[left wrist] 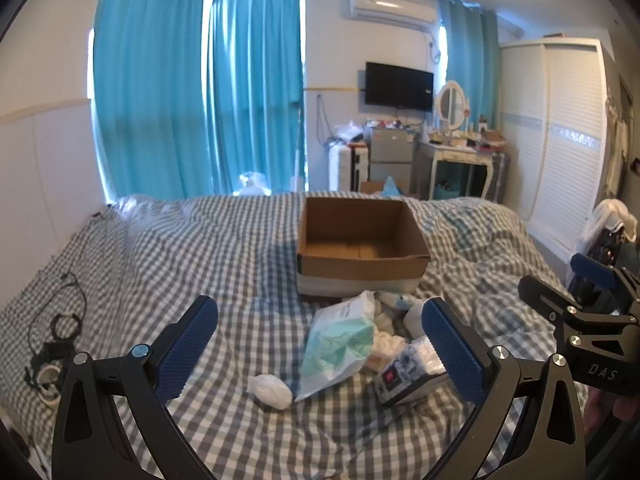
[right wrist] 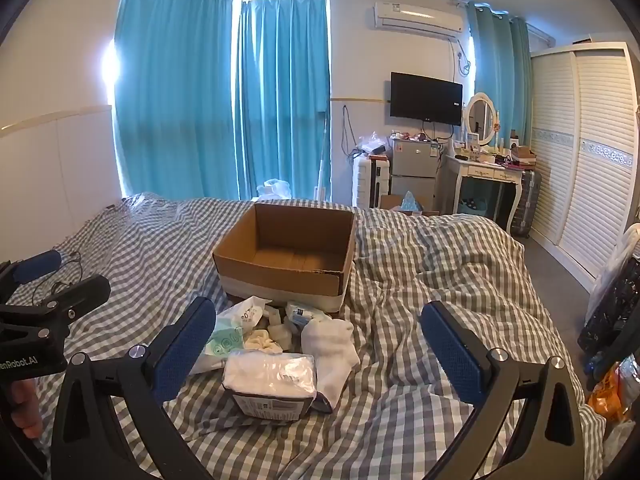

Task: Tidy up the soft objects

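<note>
An open, empty cardboard box stands on the checked bed. In front of it lies a pile of soft things: a green-white tissue pack, a wrapped pack of white cloth, a white sock, a cream cloth and small packets. A white rolled bundle lies apart, nearer me. My left gripper is open and empty above the pile. My right gripper is open and empty over the pile's right side.
The checked duvet is rumpled on the right. A black cable and small device lie at the bed's left edge. Blue curtains, a fridge, a dressing table and a wardrobe stand beyond the bed.
</note>
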Demonstrator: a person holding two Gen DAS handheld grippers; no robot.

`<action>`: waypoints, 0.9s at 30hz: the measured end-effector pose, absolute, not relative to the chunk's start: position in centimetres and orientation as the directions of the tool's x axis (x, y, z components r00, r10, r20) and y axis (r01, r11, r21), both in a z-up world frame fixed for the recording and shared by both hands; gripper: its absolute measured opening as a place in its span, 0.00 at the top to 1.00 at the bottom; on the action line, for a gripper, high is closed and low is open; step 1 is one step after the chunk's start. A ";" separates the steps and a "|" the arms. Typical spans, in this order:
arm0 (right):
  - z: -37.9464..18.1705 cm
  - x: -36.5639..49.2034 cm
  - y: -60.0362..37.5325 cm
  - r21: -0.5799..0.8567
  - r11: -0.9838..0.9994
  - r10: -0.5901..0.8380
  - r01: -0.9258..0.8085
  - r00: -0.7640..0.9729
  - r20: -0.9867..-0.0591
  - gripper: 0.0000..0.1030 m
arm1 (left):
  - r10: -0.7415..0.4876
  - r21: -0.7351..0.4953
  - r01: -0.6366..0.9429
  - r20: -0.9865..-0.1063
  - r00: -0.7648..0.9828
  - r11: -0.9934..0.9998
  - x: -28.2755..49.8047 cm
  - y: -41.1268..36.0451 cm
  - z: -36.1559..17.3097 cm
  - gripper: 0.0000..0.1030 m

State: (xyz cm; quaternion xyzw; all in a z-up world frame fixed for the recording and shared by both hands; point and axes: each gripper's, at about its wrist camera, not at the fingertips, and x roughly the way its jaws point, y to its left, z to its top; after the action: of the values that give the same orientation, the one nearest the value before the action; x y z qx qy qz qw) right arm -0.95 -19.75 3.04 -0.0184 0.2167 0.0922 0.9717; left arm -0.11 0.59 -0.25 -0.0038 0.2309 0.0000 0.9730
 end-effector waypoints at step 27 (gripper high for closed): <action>3.0 -1.1 -19.5 0.001 0.982 0.171 -0.189 0.887 -0.429 0.00 | 0.007 -0.002 -0.008 -0.454 0.891 1.000 0.2 0.9 0.6 0.00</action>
State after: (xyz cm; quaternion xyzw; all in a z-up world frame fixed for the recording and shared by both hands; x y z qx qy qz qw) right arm -1.10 -19.47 2.95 -0.0204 0.2189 0.0927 0.9711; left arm 0.20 0.91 0.58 -0.0020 0.2337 0.0039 0.9723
